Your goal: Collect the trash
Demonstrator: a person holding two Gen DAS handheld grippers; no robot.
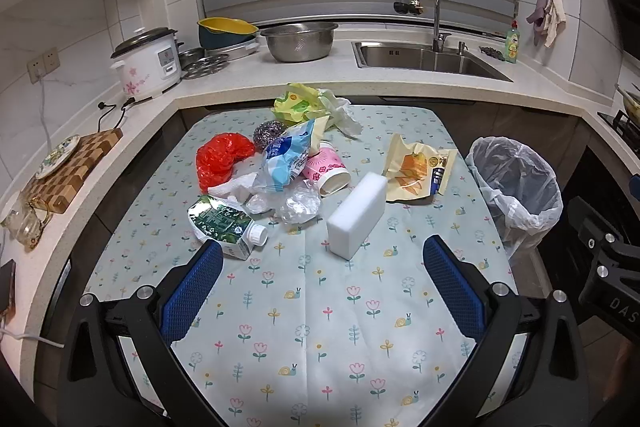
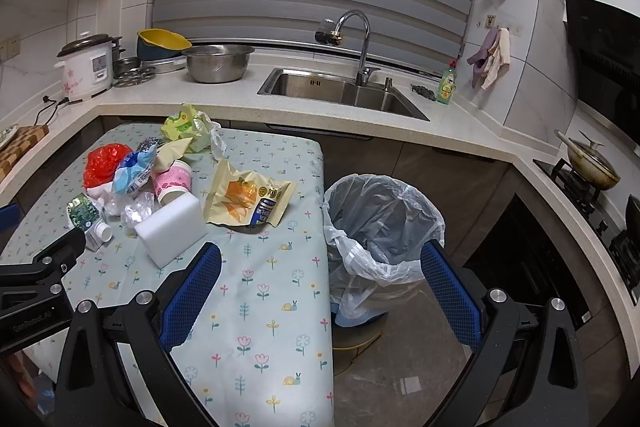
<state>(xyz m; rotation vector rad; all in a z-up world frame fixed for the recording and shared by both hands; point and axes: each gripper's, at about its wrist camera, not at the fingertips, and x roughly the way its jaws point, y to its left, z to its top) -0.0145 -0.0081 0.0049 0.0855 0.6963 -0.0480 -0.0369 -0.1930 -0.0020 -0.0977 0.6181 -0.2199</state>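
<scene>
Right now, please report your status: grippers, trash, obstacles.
Both hand-held grippers open, empty: left, right. Trash pile on table, untouched. Bin beside table, lined. White sponge block nearest.

The right claw's black body reads "DAS"; print on the wrappers is too small to read.

Home kitchen: sink, rice cooker, gas stove with pan, tiled walls.

Left gripper: black frame, blue textured finger pads, silver screws. Right gripper: same build, blue pads; white lettering on black body, partly legible
</scene>
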